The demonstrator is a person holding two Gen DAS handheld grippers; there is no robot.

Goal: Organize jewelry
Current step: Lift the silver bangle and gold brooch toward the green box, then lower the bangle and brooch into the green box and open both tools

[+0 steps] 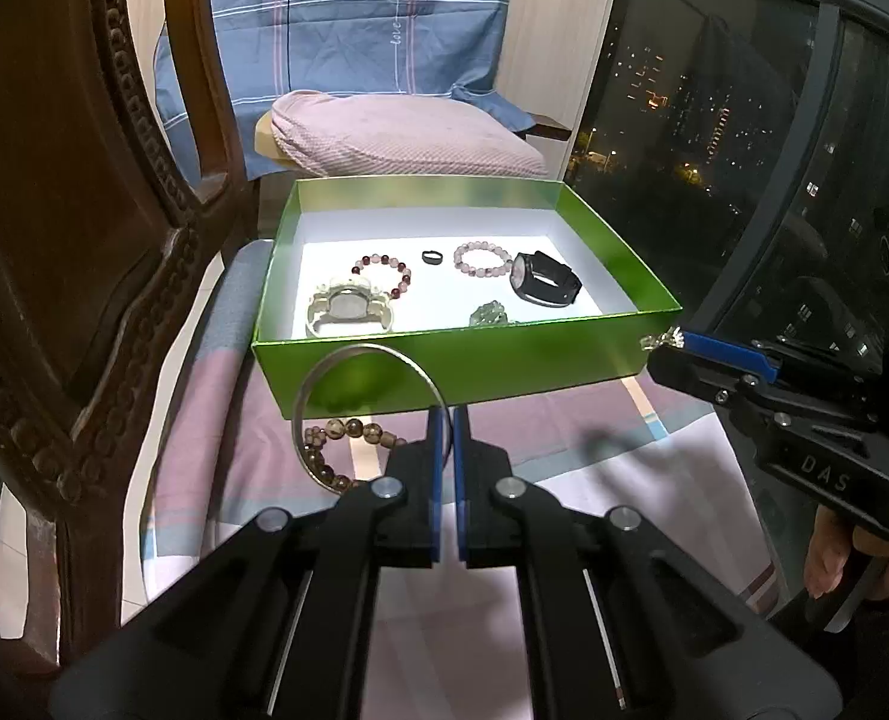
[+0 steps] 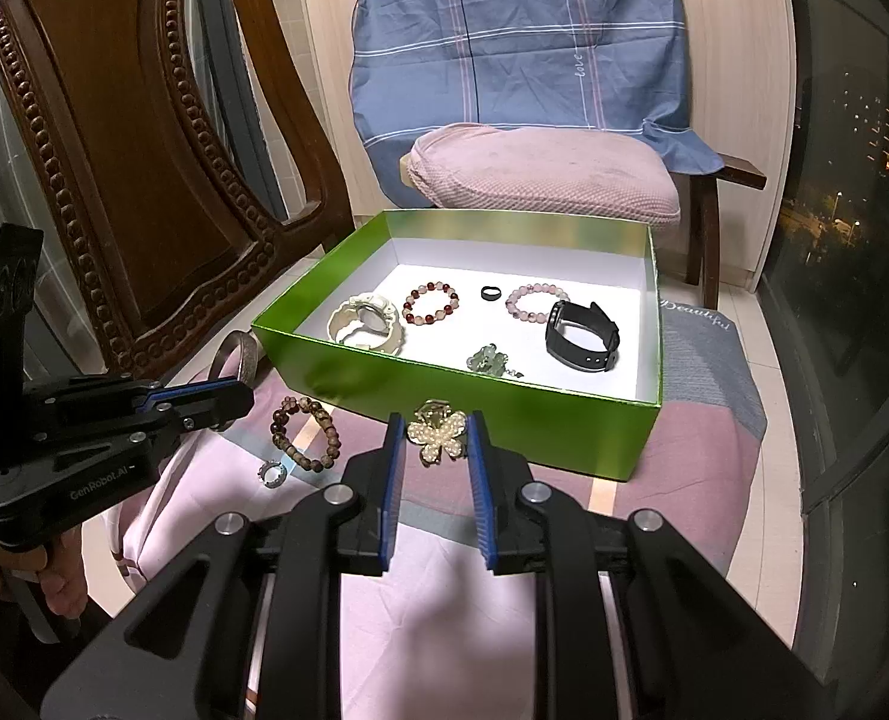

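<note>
Right gripper [image 2: 434, 438] clamped a gold, pearl-studded flower brooch [image 2: 436, 435]; left gripper [image 1: 448, 426] pinched a thin silver metal bangle [image 1: 365, 414], both lifted just before the green cardboard box [image 2: 462, 414], presumably for depositing. Beyond, inside: cream watch [image 2: 365, 320], beaded bracelets, black watch [image 2: 582, 336].

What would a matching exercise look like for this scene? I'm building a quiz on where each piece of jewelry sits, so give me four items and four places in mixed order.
Items:
1. metal bangle
2. flower brooch
3. black watch
4. brown bead bracelet

Places:
A. lying loose on the cloth, outside the box
B. between the right gripper's jaws
C. inside the green box
D. clamped in the left gripper

Pairs: 1-D, 2-B, 3-C, 4-A
</note>
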